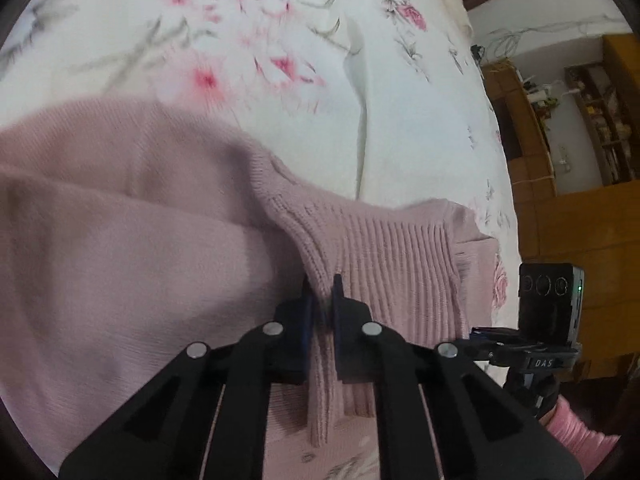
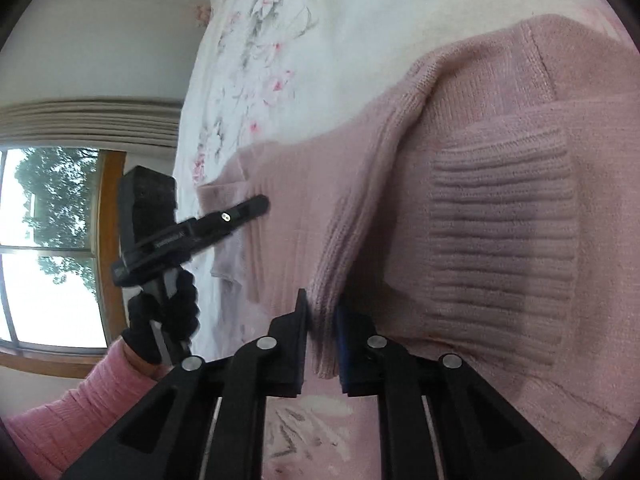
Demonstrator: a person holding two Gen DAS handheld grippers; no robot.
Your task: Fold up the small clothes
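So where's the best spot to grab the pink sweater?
Grab the pink sweater by its ribbed hem edge, coming in from the near side. That edge is thick, stands up in a fold and faces both tools, which already pinch it.

Floral bedsheet (image 1: 280, 40), wooden shelving (image 1: 600, 120), a curtained window (image 2: 52, 248) with trees outside.

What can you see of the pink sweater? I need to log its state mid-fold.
The pink sweater is a soft knit with ribbed bands at hem and cuff. It lies partly folded on the floral bedsheet, a ribbed cuff resting on its body. Each tool pinches a fold of the ribbed edge: left tool, right tool. That edge is drawn up towards the tools.
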